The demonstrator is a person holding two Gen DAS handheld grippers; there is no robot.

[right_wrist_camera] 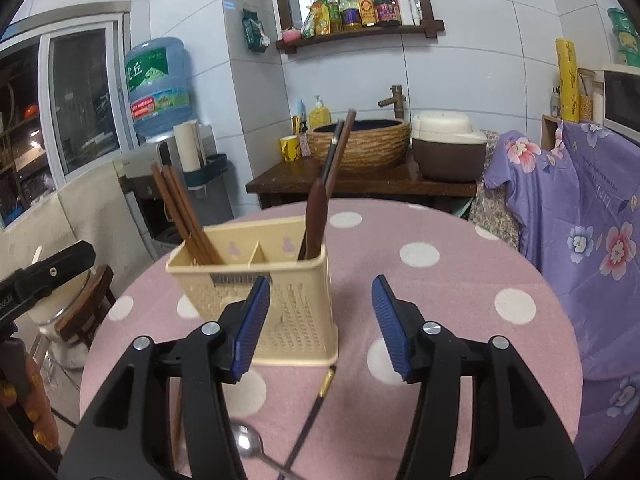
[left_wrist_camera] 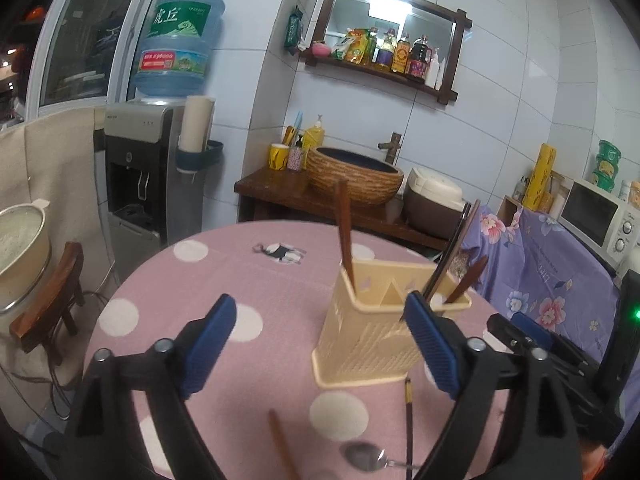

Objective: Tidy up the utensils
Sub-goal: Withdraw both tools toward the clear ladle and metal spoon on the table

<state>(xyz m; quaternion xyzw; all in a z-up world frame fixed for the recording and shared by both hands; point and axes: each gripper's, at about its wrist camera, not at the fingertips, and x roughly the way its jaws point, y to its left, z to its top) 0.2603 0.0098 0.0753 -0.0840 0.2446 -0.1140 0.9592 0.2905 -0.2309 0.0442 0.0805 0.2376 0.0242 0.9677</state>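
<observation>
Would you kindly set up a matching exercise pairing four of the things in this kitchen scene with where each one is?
Things:
1. metal spoon
2. brown chopsticks
3. water bottle
4. sauce bottles

Places:
A. upside down on the dispenser by the window
B. standing in the left compartment of the cream utensil holder, seen from the right wrist
C. lying on the pink dotted tablecloth, nearer the cameras than the holder
D. lined up on the wooden wall shelf under the mirror

Pairs: 1-C, 2-B, 3-A, 4-D
</observation>
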